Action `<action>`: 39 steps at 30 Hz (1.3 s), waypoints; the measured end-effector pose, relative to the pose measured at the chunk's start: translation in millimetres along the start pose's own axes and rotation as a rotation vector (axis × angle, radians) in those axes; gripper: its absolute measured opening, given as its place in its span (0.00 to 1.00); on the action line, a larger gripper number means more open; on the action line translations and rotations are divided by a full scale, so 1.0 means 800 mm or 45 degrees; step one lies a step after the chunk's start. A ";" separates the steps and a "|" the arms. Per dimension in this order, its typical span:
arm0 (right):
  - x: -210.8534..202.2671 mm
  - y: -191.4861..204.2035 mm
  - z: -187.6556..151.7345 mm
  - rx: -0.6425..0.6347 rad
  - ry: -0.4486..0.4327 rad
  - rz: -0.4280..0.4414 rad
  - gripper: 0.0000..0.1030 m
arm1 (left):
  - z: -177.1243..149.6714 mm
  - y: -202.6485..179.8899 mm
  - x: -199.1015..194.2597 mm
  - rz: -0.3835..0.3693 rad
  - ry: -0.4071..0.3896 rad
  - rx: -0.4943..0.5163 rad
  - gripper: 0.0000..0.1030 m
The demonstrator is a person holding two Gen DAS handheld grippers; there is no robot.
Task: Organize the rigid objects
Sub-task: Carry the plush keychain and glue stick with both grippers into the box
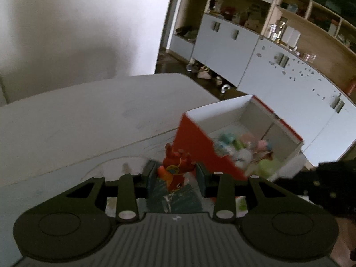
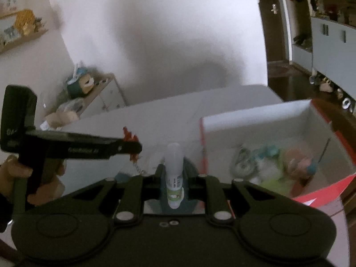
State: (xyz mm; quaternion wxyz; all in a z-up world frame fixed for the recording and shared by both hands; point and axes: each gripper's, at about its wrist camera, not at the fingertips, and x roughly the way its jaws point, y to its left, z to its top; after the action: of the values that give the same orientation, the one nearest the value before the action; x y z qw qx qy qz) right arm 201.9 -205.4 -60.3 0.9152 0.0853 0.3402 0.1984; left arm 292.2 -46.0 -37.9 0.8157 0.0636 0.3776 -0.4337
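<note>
My left gripper (image 1: 174, 171) is shut on a small red toy figure (image 1: 175, 166) and holds it above the white table (image 1: 89, 115), just left of a red-and-white cardboard box (image 1: 193, 146). The box holds several blurred pastel toys (image 1: 244, 151). My right gripper (image 2: 174, 173) is shut on a white glue stick (image 2: 174, 173) with a green label, upright between the jaws. In the right wrist view the box (image 2: 255, 115) lies to the right and the left gripper (image 2: 131, 146) with the red figure (image 2: 129, 135) is at left.
Light blue cabinets (image 1: 278, 66) and wooden shelves with clutter stand beyond the table at right. A low cabinet (image 2: 98, 98) with toys on top stands at left against the white wall. The table's far edge (image 1: 155, 75) runs behind the box.
</note>
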 end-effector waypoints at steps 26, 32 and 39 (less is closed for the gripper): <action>-0.015 -0.170 0.023 -0.011 0.082 -0.116 0.15 | 0.074 -0.182 0.130 -0.019 0.110 0.166 0.36; 0.007 -0.170 0.015 -0.072 0.171 -0.086 0.15 | 0.068 -0.189 0.172 0.037 0.192 0.159 0.36; 0.042 -0.169 0.015 -0.117 0.263 -0.045 0.15 | 0.060 -0.190 0.210 0.094 0.262 0.157 0.36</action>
State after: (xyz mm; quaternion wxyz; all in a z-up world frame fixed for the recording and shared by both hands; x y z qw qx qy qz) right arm 274.2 -314.3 -110.8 0.8816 0.0164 0.4248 0.2052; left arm 261.3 -271.1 -82.3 0.7827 0.1716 0.4293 -0.4168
